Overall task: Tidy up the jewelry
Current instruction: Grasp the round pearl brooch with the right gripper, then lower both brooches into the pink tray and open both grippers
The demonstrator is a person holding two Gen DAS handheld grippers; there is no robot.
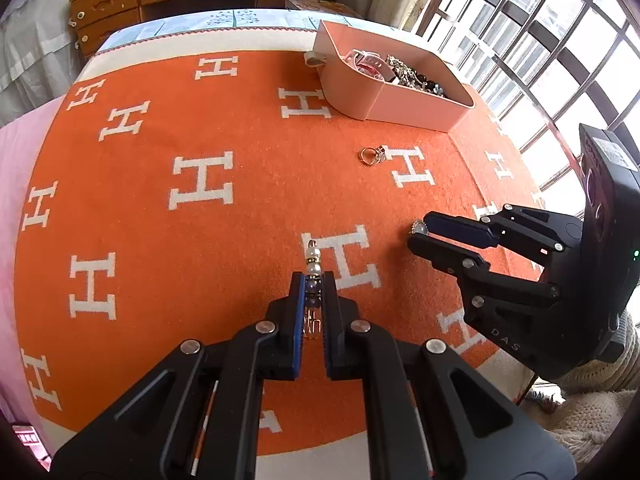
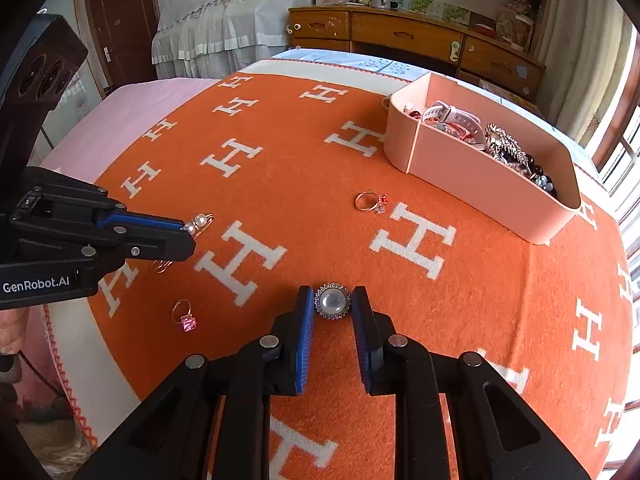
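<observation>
Two grippers work over the orange H-patterned blanket (image 2: 280,184) on the bed. Left gripper (image 1: 313,280) has its jaws clamped on a pearl-beaded gold pin (image 1: 313,264). Right gripper (image 2: 332,304) brackets the round pearl-and-crystal brooch (image 2: 332,301), jaws narrowly apart, seemingly not yet pressing. Judged best: pinch across the rim evenly, lift straight, then carry to the pink divided box (image 2: 472,184) near the far edge.

Pearl brooch (image 2: 332,302) flat on orange blanket (image 2: 304,184), beaded earring (image 1: 313,276) pinched upright
</observation>
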